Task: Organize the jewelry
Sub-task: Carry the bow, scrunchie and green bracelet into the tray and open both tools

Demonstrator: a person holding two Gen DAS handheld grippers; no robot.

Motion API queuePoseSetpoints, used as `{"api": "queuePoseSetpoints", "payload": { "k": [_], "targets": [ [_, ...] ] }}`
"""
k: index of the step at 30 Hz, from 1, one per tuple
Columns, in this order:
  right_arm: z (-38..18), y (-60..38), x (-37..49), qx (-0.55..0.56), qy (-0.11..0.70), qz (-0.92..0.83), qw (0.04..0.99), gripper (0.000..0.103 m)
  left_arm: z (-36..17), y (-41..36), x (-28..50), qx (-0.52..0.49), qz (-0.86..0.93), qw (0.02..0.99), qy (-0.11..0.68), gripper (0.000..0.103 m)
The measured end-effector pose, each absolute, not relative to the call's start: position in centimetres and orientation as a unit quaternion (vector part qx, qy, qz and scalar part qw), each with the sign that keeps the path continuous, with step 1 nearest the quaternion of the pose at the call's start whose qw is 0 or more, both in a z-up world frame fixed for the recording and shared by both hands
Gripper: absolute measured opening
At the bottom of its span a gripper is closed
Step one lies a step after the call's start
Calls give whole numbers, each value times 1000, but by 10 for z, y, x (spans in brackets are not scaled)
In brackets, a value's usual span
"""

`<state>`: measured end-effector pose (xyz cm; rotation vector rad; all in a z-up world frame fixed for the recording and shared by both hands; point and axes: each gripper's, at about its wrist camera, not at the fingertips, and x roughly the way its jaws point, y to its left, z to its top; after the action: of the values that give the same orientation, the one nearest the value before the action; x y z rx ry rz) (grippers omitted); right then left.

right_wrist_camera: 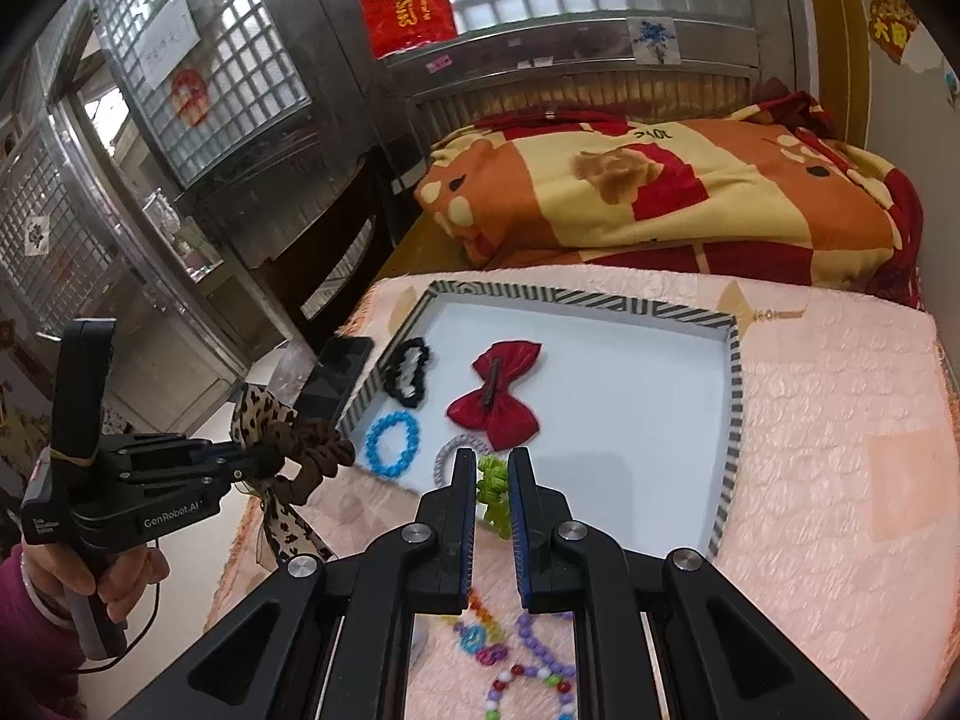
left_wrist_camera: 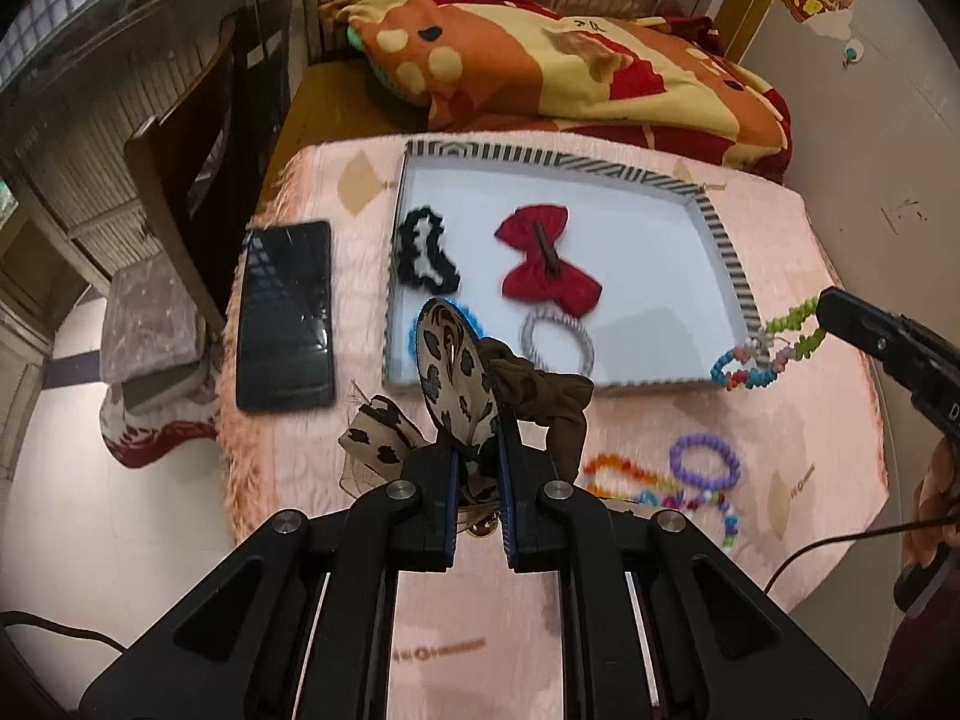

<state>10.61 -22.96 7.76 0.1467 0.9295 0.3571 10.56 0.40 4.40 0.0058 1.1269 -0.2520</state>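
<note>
My left gripper (left_wrist_camera: pixel 480 456) is shut on a leopard-print bow scrunchie (left_wrist_camera: pixel 456 360) with a brown band, held just before the near edge of the striped white tray (left_wrist_camera: pixel 720 240). It also shows in the right wrist view (right_wrist_camera: pixel 294 450). My right gripper (right_wrist_camera: pixel 493 480) is shut on a green and multicoloured bead bracelet (right_wrist_camera: pixel 493 492), which hangs over the tray's right near corner (left_wrist_camera: pixel 774 342). In the tray lie a black scrunchie (left_wrist_camera: pixel 423 252), a red bow clip (left_wrist_camera: pixel 546 258), a blue bracelet (right_wrist_camera: pixel 393 441) and a clear coil tie (left_wrist_camera: pixel 555 342).
A black phone (left_wrist_camera: pixel 285 312) lies left of the tray on the pink cloth. A purple bracelet (left_wrist_camera: pixel 705 459) and coloured bead strings (left_wrist_camera: pixel 624 474) lie near me. A folded orange blanket (left_wrist_camera: pixel 570 60) sits behind the tray. A stool (left_wrist_camera: pixel 153 324) stands at the left.
</note>
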Motion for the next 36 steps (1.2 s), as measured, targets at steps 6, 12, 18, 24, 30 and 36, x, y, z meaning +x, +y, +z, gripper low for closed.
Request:
{"api": "queuePoseSetpoints", "payload": {
  "k": [6,12,18,24,30,36],
  "targets": [
    [67,-237,137,80,454,159,873,10,44,-7,140,14,-112,841,530,10],
    [51,-238,175,87,469,153,865,10,39,-18,181,28,-102,841,530,10],
    [35,-229,216,86,487,156,855,10,28,-19,234,14,-83,837,540,10],
    [25,-222,257,88,496,162,849,10,22,-22,281,2,-69,839,540,10],
    [-13,-246,291,97,528,120,835,10,-2,-25,317,-6,-55,831,553,10],
    [-51,-269,303,112,552,78,822,10,-36,-25,331,5,-41,817,575,10]
  ]
}}
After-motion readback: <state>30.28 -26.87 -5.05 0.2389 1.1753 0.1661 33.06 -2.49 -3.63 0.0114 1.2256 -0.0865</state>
